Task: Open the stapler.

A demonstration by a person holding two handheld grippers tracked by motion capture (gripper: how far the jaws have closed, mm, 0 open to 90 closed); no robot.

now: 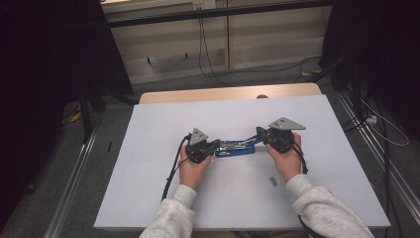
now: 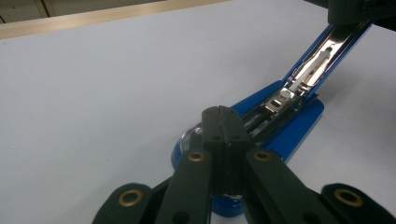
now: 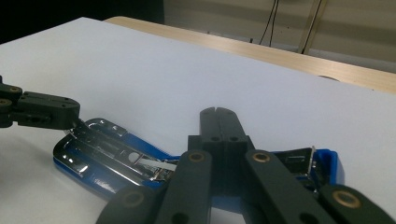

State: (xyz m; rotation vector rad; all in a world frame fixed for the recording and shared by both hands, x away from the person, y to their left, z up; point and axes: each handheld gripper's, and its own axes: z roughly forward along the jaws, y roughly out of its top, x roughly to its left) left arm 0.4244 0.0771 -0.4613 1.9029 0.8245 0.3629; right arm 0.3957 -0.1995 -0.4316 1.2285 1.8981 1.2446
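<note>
White laminate covers the table (image 1: pixel 237 114), whose pale wooden edge shows at twelve o'clock in the high view. The person's two forearms in light grey sleeves (image 1: pixel 173 218) enter from six o'clock.

A blue stapler (image 1: pixel 236 147) lies near the middle of the table, swung open so its chrome staple channel faces up. It runs from nine o'clock to three o'clock between the two hands. In the left gripper view its blue base (image 2: pixel 289 135) rests flat on the table, while the top arm (image 2: pixel 327 56) rises tilted toward one o'clock. In the right gripper view the chrome-lined base (image 3: pixel 102 154) stretches toward nine o'clock, and the blue hinge end (image 3: pixel 322 163) sits at four o'clock.

The left gripper (image 1: pixel 214 145) sits at the nine o'clock end of the stapler. Its jaws are clenched together with nothing between them, and their tips press down on the base at that end. From the right gripper view, those same closed tips (image 3: pixel 70 116) touch the front of the chrome base.

The right gripper (image 1: pixel 261 133) sits at the three o'clock end of the stapler. Its jaws are also clenched, pad against pad, gripping nothing. Their tips rest against the raised top arm near its far end; whether they press on it cannot be told.

A small grey object (image 1: pixel 273 181) lies on the table at five o'clock from the stapler, just beside the right wrist. It is too small to identify.
</note>
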